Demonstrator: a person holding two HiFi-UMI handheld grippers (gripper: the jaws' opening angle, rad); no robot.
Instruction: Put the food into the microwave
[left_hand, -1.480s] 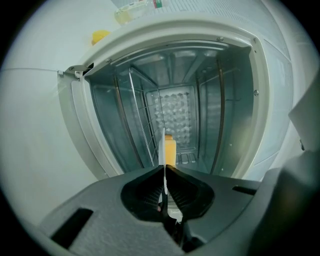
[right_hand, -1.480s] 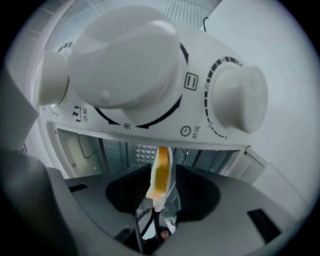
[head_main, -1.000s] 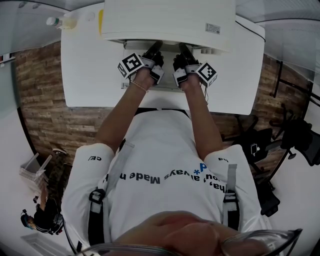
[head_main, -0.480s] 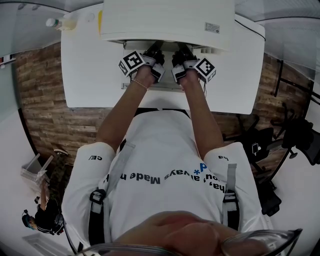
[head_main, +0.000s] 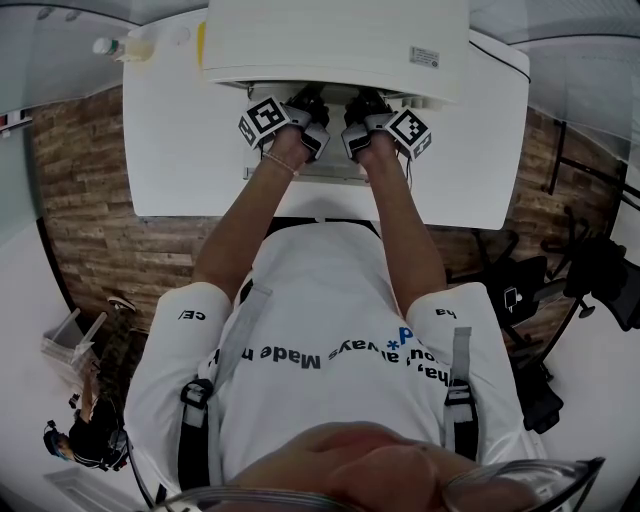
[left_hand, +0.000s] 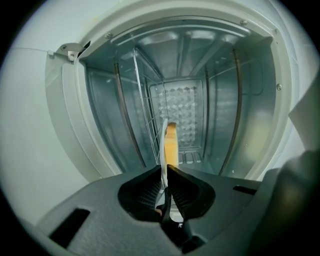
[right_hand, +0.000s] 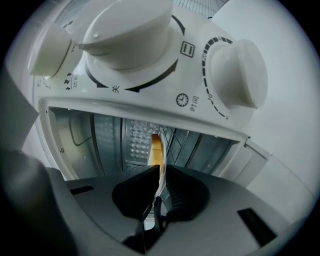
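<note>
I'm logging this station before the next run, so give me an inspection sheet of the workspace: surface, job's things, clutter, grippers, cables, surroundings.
Surface: white table.
Job's things: white microwave on the table, cavity open; thin white plate carrying yellow food, held edge-on toward the cavity.
Clutter: bottle at the table's far left corner.
Grippers: left hand-held gripper and right hand-held gripper each shut on the plate's rim.
Cables: what looks like a thin dark cord by the right forearm.
Surroundings: wood-look floor; dark chairs at the right.
</note>
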